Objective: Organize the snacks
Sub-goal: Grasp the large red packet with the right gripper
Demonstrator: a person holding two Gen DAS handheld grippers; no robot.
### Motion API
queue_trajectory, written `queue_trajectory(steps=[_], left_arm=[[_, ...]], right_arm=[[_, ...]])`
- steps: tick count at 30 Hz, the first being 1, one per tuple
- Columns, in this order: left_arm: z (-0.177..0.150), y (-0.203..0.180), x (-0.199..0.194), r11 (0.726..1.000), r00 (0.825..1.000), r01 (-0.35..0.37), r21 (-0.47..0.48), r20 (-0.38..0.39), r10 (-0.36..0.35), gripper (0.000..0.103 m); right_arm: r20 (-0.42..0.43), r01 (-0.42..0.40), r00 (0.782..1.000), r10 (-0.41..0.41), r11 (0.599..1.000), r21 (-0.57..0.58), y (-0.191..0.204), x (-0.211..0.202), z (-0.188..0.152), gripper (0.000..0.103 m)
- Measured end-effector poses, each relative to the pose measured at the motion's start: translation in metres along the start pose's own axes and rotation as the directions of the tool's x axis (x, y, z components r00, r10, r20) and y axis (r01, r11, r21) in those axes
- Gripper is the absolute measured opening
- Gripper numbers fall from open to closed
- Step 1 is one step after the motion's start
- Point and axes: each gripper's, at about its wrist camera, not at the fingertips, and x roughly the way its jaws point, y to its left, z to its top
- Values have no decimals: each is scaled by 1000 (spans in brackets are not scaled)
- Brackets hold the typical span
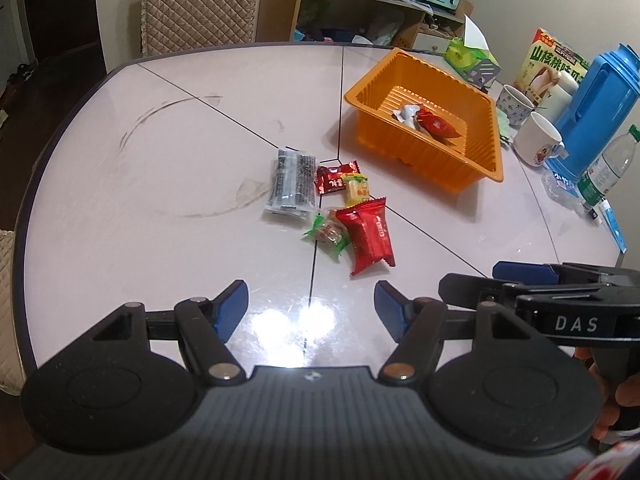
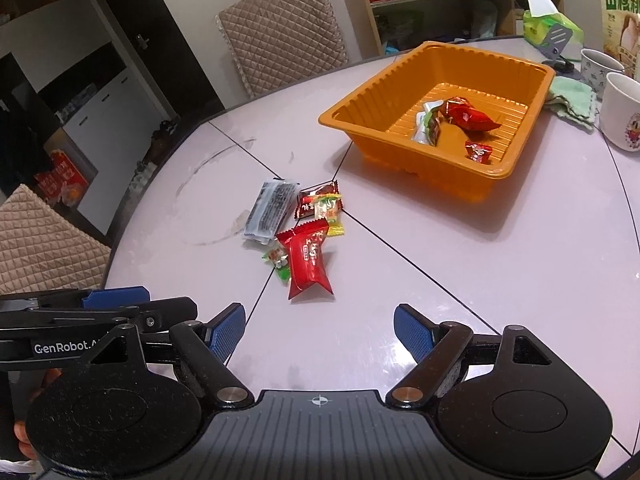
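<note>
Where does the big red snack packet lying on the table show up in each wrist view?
Left wrist: big red snack packet, just right of centre, nearest the gripper.
Right wrist: centre, slightly left, propped over the green candy.
Shared landmark: orange tray, beyond it to the right.

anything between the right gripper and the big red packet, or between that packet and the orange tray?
Nothing visible. The right gripper is open, with bare table between it and the big red packet. From the packet to the orange tray the surface is also bare; the yellow candy and small red packet lie just left of that line.
</note>
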Motion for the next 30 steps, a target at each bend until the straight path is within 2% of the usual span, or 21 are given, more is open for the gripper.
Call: queue_trajectory(steps=[5, 13, 20, 30], left_arm=[[2, 3, 6, 1000, 1000, -4, -1, -5, 4, 67], [9, 8, 16, 1000, 1000, -19, 3, -9, 19, 66], [12, 15, 24, 999, 999, -36, -7, -16, 36, 66], [14, 26, 36, 998, 998, -61, -14, -18, 61, 65]], right_arm=[[-1, 6, 1000, -6, 1000, -18, 2, 10, 4, 80], [1, 5, 1000, -5, 998, -66, 7, 31, 12, 66], [-9, 2, 1000, -3, 994, -107, 14, 54, 18, 60], [-37, 11, 999, -16, 992, -129, 12, 86, 23, 46]])
